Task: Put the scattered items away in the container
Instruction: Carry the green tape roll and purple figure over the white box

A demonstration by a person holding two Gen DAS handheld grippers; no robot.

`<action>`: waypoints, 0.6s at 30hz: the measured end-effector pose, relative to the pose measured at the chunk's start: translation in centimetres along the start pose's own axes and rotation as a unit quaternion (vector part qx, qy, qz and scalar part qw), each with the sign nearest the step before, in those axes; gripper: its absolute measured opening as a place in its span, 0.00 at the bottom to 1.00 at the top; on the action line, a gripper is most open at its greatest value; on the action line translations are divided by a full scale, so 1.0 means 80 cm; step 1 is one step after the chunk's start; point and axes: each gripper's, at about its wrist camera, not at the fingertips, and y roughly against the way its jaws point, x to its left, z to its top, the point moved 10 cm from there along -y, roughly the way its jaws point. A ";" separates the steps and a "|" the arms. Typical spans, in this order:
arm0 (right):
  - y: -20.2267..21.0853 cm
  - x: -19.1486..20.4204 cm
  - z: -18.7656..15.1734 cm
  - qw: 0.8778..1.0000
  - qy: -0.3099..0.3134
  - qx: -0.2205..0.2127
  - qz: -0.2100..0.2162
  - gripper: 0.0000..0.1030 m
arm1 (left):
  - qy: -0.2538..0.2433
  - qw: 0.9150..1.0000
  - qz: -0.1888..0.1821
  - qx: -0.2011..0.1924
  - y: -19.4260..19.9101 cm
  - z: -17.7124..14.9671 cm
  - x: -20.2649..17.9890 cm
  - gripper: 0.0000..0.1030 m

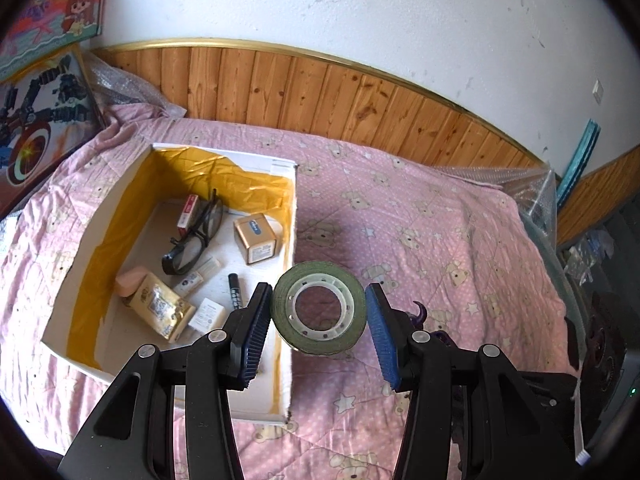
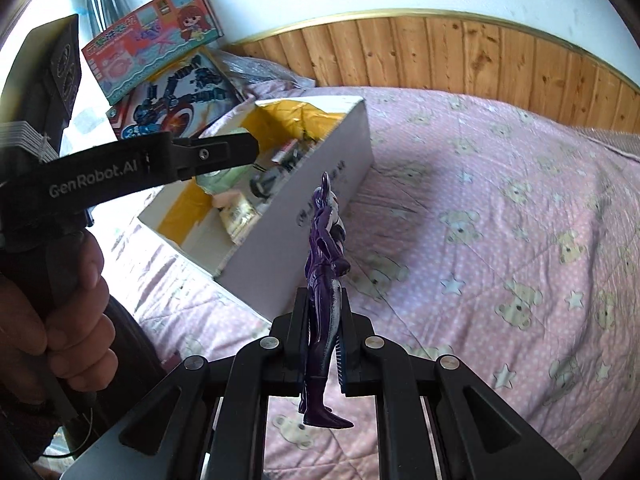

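In the left wrist view my left gripper (image 1: 319, 320) has a green tape roll (image 1: 319, 307) between its blue pads, above the right wall of the white box (image 1: 291, 216). The left pad touches the roll; a thin gap shows at the right pad. The box, lined with yellow paper, holds glasses (image 1: 194, 236), a small gold carton (image 1: 256, 239), a marker (image 1: 235, 290) and other small items. In the right wrist view my right gripper (image 2: 324, 332) is shut on a purple toy figure (image 2: 326, 280), held above the bed right of the box (image 2: 304, 220). The left gripper's body (image 2: 132, 168) reaches over the box.
The box lies on a pink bear-print quilt (image 1: 440, 216). Wood panelling (image 1: 320, 88) and a white wall stand behind the bed. Two toy boxes (image 1: 36, 80) lean at the far left. Bubble wrap (image 1: 536, 188) lies at the bed's right end.
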 end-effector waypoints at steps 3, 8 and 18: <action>-0.002 0.018 0.015 1.000 0.013 -0.002 0.009 0.12 | 0.012 1.000 0.010 -0.007 0.007 0.007 0.022 0.48; -0.003 0.044 0.037 0.999 0.030 -0.005 0.024 0.12 | 0.032 0.999 0.033 -0.013 0.016 0.010 0.061 0.48; -0.034 0.080 0.072 0.997 0.039 0.014 0.058 0.12 | 0.087 0.995 0.056 -0.010 0.007 0.016 0.144 0.48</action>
